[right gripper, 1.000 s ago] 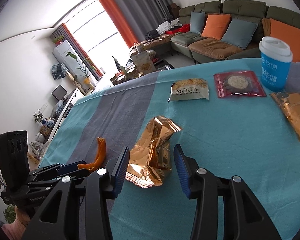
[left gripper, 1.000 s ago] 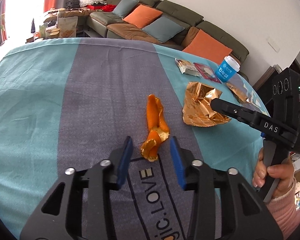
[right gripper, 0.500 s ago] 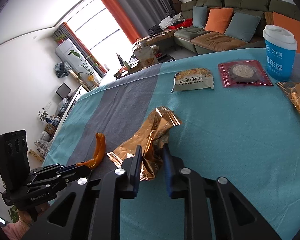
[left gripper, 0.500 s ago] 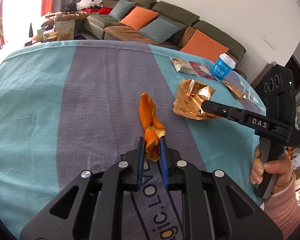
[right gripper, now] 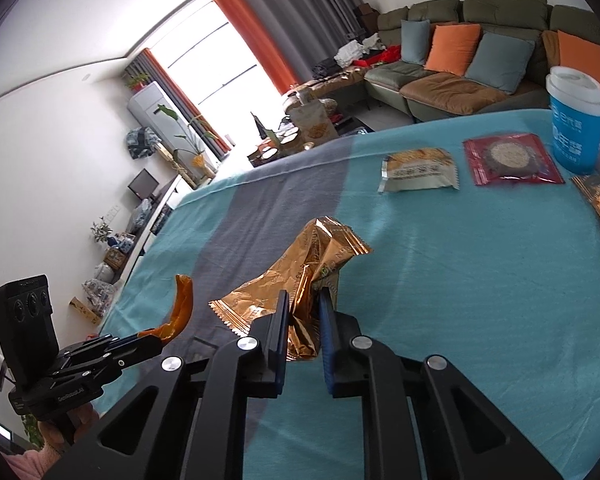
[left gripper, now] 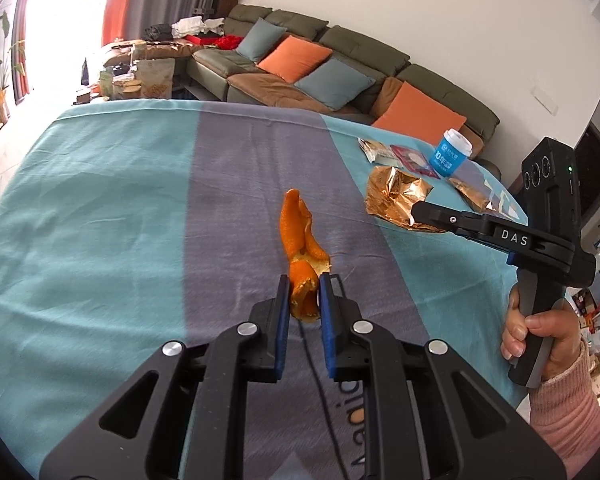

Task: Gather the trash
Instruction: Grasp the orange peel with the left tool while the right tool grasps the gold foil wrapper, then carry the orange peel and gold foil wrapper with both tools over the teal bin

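Both pickups are in hand: the left claw [left gripper: 304,294] pinches the orange peel [left gripper: 302,240] above the counter [left gripper: 100,220], while the right claw [right gripper: 303,312] is closing on the gold wrapper [right gripper: 308,264]. Next, I'd judge, both need carrying to a bin, none visible.

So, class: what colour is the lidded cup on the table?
The cup is blue with a white lid; the right wrist view shows it best.

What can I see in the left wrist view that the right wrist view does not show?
Only the left wrist view shows the hand with a pink sleeve holding the right gripper.

Only the right wrist view shows the window and the plant.

Both show the left gripper shut on the orange peel, the right pinching the gold wrapper, and the blue cup.
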Demonstrator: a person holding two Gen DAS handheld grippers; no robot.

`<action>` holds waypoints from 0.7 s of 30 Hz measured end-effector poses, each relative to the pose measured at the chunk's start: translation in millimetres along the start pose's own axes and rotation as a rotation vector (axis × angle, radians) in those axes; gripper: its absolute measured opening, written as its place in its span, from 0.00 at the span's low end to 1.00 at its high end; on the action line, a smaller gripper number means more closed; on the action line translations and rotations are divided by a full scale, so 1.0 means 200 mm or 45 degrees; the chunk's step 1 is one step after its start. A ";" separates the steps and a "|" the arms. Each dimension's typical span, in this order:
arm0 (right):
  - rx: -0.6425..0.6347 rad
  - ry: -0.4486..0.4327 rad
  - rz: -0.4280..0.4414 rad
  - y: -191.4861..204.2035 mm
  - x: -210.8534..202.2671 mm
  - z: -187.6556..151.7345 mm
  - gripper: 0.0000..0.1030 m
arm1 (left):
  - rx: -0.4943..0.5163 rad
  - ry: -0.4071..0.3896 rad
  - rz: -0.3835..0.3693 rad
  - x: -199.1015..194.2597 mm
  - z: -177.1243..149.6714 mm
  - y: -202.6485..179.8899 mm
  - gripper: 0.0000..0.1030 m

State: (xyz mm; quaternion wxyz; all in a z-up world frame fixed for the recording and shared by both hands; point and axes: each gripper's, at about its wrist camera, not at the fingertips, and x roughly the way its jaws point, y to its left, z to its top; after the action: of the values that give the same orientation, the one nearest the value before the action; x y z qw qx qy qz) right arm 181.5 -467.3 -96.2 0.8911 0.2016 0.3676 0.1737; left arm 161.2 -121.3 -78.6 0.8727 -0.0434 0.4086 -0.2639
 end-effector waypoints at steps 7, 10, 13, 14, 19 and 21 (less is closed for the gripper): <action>-0.068 0.014 0.084 0.13 0.02 -0.02 0.13 | -0.032 -0.036 0.039 -0.14 -0.04 0.08 0.14; -0.093 0.024 0.119 0.18 0.04 -0.02 0.13 | -0.038 -0.055 0.060 -0.20 -0.06 0.10 0.14; -0.120 0.033 0.153 0.24 0.05 -0.03 0.13 | -0.044 -0.071 0.077 -0.25 -0.08 0.13 0.14; -0.132 0.034 0.159 0.26 0.06 -0.04 0.13 | -0.052 -0.077 0.083 -0.27 -0.09 0.14 0.14; -0.157 0.053 0.199 0.33 0.08 -0.04 0.13 | -0.071 -0.099 0.111 -0.34 -0.12 0.19 0.14; -0.169 0.062 0.214 0.36 0.10 -0.05 0.13 | -0.077 -0.107 0.128 -0.38 -0.13 0.21 0.14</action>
State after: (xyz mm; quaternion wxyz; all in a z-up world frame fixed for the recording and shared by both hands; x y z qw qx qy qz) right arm 175.6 -393.7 -79.0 0.8757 0.1678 0.3585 0.2765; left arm 120.2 -43.8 -56.3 0.8994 -0.0603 0.3811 -0.2053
